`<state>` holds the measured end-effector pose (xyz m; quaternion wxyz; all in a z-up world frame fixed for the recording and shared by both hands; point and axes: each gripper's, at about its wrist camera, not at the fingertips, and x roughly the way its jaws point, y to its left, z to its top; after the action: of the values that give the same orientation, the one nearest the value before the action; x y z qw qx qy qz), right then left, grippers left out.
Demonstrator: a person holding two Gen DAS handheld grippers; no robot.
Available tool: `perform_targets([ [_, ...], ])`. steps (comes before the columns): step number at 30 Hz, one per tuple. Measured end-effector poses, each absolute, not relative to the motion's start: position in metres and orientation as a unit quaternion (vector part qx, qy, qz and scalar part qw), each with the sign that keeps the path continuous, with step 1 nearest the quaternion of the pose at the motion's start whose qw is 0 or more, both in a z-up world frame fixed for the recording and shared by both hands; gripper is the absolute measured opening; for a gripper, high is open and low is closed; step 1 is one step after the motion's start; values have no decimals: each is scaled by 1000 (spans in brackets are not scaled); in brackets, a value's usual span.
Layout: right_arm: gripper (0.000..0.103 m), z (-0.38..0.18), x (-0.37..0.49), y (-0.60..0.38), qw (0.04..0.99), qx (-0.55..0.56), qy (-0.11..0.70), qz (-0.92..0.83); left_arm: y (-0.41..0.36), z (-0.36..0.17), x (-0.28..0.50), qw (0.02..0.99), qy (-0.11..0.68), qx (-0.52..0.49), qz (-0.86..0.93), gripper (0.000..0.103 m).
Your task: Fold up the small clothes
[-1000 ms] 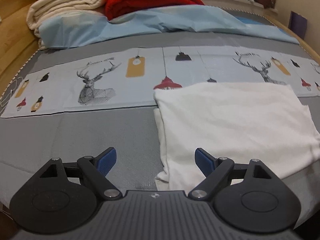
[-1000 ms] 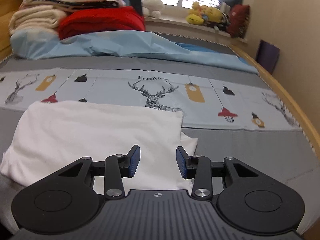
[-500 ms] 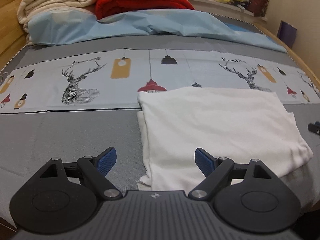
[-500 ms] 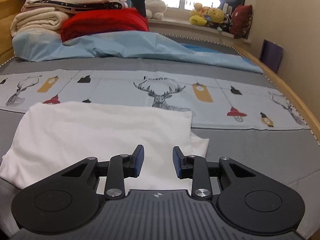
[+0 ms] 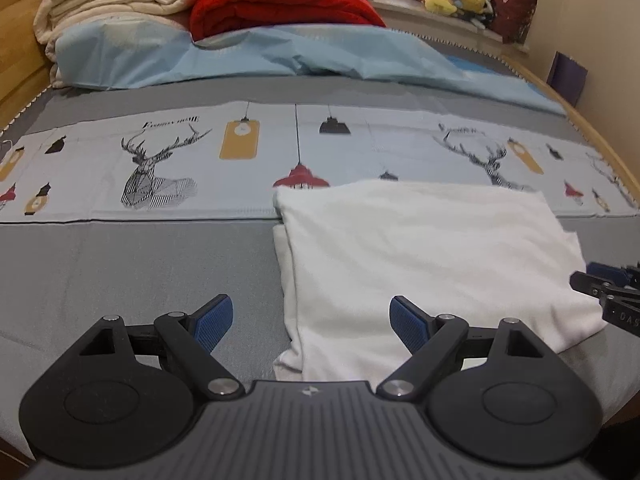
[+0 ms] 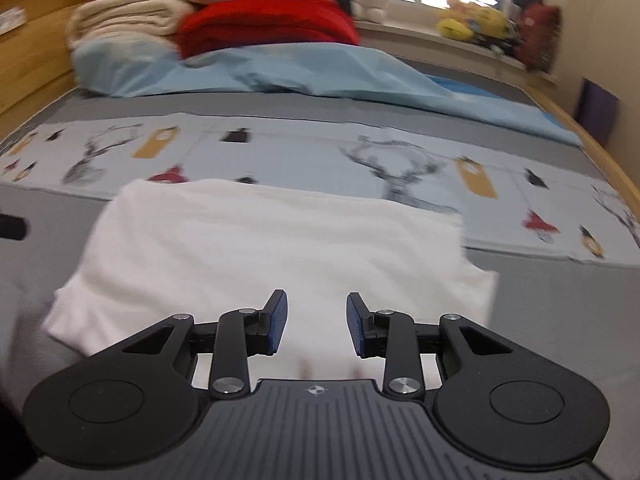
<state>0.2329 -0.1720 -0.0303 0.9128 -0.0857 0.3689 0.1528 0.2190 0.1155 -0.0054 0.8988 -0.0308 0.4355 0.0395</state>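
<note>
Garment [image 5: 420, 264] lies folded flat on bed [image 5: 140, 280]; left tool [image 5: 307, 320] spread wide, right tool [image 6: 316, 324] apart, empty, poised at its near edge for another fold

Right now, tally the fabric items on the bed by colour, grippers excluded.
White: 1, folded white garment
Red: 1, red blanket
Cream: 1, rolled cream blanket
Light blue: 1, light blue sheet
Grey printed: 1, deer-print bedspread
Total: 5; the stack above the blankets is too cut off to count.

Both wrist cams low, near, sharing white garment [image 5: 424, 256] [image 6: 272, 248].
</note>
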Motion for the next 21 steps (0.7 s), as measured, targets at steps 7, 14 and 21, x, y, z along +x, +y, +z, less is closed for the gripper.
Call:
perform_targets([
  [7,34,-33,221,-116,901,-112,363,208,110,-17,219,885,465,-15,27,89],
  [14,30,-37,215,-79,892,-102,367,242,118,-16,217,890,454,5,41,89],
  [21,9,-45,201,-31,867,-102,365,322,166,-26,218,869,483,-41,99,51],
])
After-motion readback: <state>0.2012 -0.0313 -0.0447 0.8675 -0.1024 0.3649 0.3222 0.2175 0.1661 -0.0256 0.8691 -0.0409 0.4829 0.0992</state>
